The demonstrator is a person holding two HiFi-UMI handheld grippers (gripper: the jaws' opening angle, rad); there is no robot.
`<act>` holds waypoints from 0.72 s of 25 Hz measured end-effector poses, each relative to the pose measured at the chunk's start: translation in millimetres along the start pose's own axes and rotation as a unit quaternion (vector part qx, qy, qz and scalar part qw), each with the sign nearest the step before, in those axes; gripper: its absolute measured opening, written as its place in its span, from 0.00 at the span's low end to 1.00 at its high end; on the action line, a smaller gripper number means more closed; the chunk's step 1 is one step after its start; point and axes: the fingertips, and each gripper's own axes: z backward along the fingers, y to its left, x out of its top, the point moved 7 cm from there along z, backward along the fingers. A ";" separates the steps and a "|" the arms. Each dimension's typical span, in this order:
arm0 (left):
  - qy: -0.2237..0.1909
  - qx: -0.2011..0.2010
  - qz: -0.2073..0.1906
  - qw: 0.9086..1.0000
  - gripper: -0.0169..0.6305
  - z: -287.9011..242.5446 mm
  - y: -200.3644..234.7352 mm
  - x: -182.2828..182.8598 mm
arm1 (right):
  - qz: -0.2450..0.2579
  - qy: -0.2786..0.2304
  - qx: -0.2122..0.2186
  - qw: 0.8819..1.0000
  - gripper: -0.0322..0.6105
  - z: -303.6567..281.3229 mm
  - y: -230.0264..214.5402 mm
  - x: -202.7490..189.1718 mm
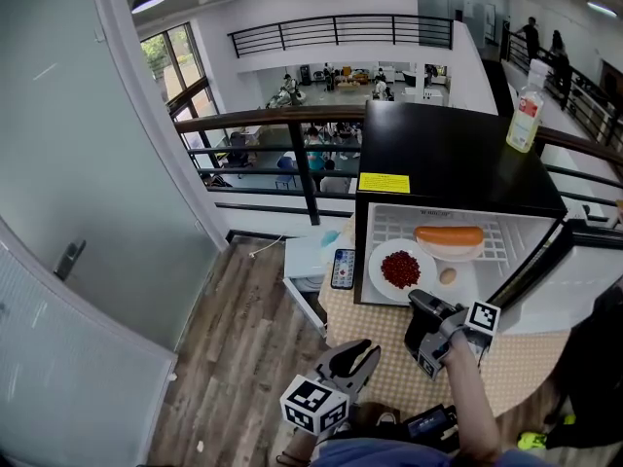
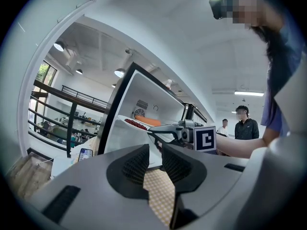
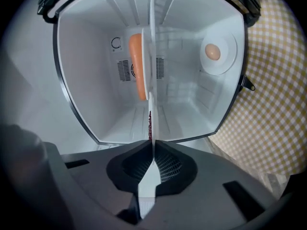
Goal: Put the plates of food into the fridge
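Hold the plate [image 1: 378,272] of red bits [image 1: 400,269] flat with the right claw [image 1: 421,305], pinched shut on the near rim. Push slowly toward 12 o'clock, deeper onto the white shelf [image 1: 389,224] in the fridge [image 1: 458,154]. Stop short of the orange food [image 1: 449,236] at 1 o'clock of the plate. Mind the egg [image 1: 447,276] near it at 3 o'clock. Let go only with the plate resting fully on the shelf. Leave the left claw [image 1: 358,356] open and empty, at 7 o'clock of the right one, away from the fridge.
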 end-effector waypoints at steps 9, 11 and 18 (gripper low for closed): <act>-0.001 0.005 -0.004 1.000 0.17 -7.5 6.8 5.6 | 0.020 -0.029 -0.012 0.999 0.09 -19.0 7.7 31.8; -0.002 0.007 -0.005 1.000 0.17 -7.0 8.5 7.1 | 0.016 -0.037 -0.014 0.999 0.09 -23.6 10.9 37.9; -0.004 0.015 -0.004 1.000 0.17 -3.5 11.9 7.3 | 0.004 -0.071 -0.023 0.997 0.09 -37.5 14.3 52.5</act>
